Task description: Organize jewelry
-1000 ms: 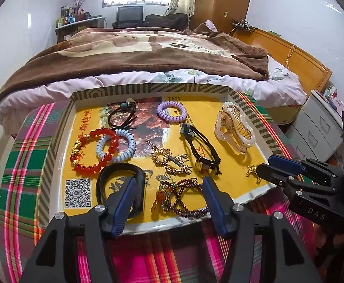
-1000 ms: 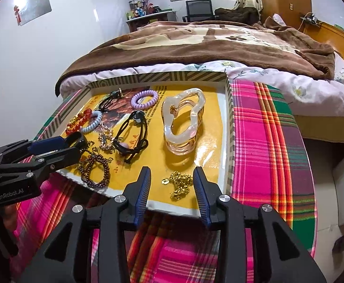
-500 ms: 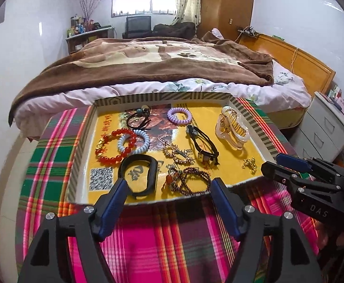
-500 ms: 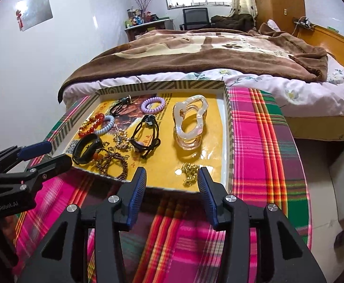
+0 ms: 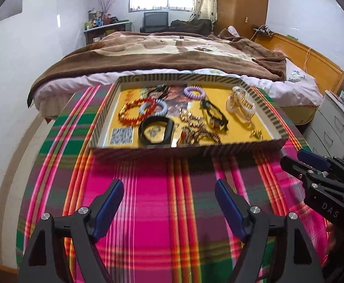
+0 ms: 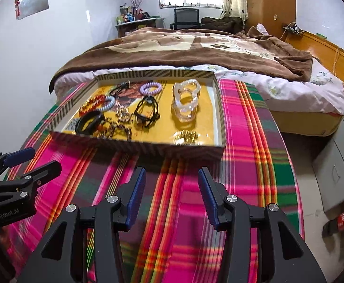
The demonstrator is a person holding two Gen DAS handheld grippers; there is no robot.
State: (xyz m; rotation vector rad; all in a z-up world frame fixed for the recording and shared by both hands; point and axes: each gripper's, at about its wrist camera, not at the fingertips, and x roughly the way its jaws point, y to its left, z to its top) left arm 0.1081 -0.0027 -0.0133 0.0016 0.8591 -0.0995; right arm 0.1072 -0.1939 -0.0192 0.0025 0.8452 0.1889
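Both tongs, left (image 5: 169, 198) and right (image 6: 172, 188), hang released and empty at frame bottom, having just opened; the jewelry lies sorted in the tray (image 5: 186, 149).

Plaid cloth (image 5: 172, 212) spread over table. Bed behind, covered by brown blanket (image 5: 162, 52). Wooden headboard (image 5: 308, 59) at right. White drawers (image 5: 332, 127) beside. Bottle (image 6: 339, 221) seen lying on floor.
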